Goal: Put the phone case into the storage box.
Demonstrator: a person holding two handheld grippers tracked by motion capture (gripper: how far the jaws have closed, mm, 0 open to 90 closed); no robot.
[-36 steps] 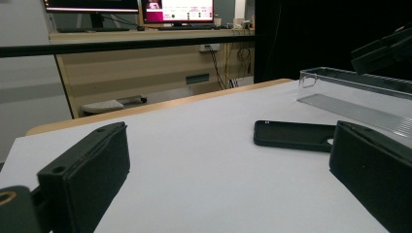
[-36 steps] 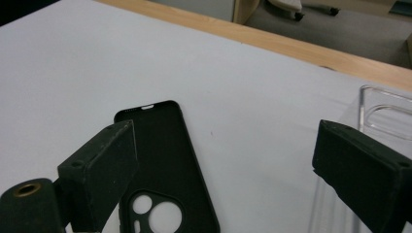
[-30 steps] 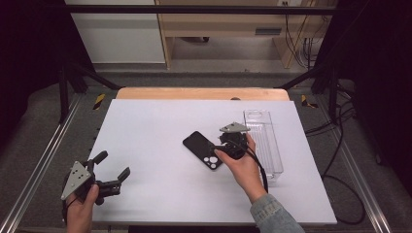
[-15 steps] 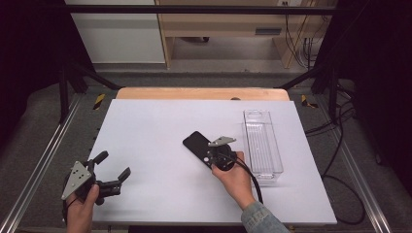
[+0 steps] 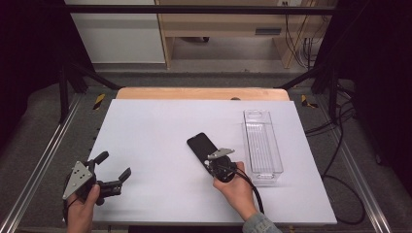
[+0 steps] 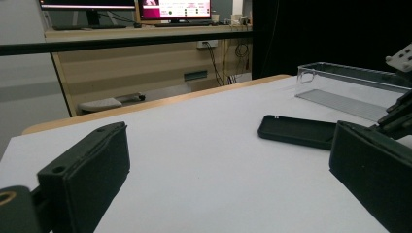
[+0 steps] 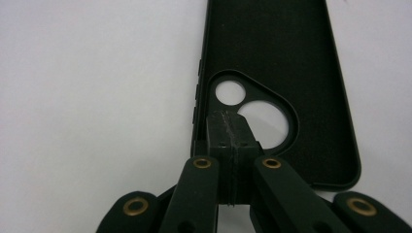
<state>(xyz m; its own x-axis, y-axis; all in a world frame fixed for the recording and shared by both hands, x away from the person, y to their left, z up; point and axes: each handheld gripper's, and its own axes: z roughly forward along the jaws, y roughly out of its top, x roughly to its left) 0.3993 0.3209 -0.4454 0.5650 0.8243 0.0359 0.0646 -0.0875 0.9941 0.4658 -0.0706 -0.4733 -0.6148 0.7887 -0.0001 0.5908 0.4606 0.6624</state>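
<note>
The white table (image 5: 160, 145) takes up most of the scene, and everything on it sits toward the right half. A clear tray (image 5: 262, 143) lies lengthwise along the right side, open and with nothing in it, likely placed there to receive something. Just left of it, apart from its wall, a dark phone case (image 5: 201, 145) lies flat with its open side up, the camera cutout at the near end. The right gripper (image 7: 232, 133) has its jaws pressed together at that cutout, seemingly pinching the case's rim there, a sensible hold on so thin a shell. The left gripper (image 5: 112, 171) rests low at the table's near left corner, jaws spread wide and holding nothing, well away from the case, probably just waiting.
</note>
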